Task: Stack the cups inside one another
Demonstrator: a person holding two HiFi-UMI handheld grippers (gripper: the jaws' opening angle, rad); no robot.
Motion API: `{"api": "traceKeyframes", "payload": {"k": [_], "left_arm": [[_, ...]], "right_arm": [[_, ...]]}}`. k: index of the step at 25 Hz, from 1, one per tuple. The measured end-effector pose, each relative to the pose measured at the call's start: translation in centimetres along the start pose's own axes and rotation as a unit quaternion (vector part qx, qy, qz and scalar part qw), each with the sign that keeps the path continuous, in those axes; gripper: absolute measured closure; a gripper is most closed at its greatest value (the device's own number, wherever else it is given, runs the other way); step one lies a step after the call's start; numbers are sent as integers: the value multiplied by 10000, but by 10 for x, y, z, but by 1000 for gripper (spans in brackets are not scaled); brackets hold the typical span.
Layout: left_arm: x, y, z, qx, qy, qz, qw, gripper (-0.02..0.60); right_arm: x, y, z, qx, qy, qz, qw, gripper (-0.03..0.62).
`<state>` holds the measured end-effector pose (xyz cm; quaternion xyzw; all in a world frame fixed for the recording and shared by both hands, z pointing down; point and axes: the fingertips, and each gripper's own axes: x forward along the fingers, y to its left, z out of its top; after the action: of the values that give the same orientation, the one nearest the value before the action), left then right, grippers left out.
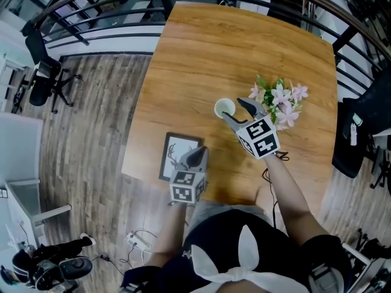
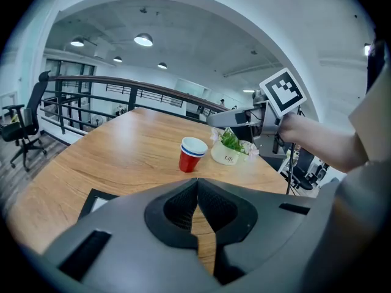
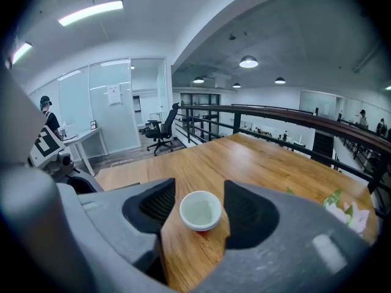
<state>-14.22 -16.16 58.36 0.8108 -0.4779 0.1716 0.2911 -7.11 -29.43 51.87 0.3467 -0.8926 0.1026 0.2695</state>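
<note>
A single red paper cup (image 1: 224, 108) with a white inside and a blue band under its rim stands upright on the wooden table (image 1: 201, 47). My right gripper (image 1: 237, 112) is open, with one jaw on each side of the cup (image 3: 200, 211). A thin gap shows at each pad, so the cup is not pressed. My left gripper (image 1: 197, 157) hangs near the table's front edge, shut and empty, with its tips meeting. In the left gripper view the cup (image 2: 192, 154) stands well beyond the left gripper (image 2: 197, 183). I see no second cup apart from this one.
A white pot of pink flowers (image 1: 280, 104) stands just right of the cup and close to the right gripper. A black picture frame (image 1: 177, 156) lies flat by the left gripper. A railing (image 1: 110, 17) and an office chair (image 1: 43, 72) lie beyond the table.
</note>
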Motion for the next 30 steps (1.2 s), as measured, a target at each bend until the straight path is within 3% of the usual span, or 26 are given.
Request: {"api": "traceKeyframes", "payload": {"k": [5,17,24,30], "left_arm": [[-5,-5,9,35,-11,-1,10000,563],[-25,-29,45,253,-442,-96,9987,563],[-42,-55,61,348,-677,-274,9967,563],[-51,-71,52,568,-716,-260,9955,563]], "right_arm": [[-27,-6,13,106,-511,-246,9983,590],[-77,25,23,-42,-872,74,9962,595],[-98,53,8,-180,-805,242,9963,595],[-117,70,-13,-8,-742,331,9967,597]]}}
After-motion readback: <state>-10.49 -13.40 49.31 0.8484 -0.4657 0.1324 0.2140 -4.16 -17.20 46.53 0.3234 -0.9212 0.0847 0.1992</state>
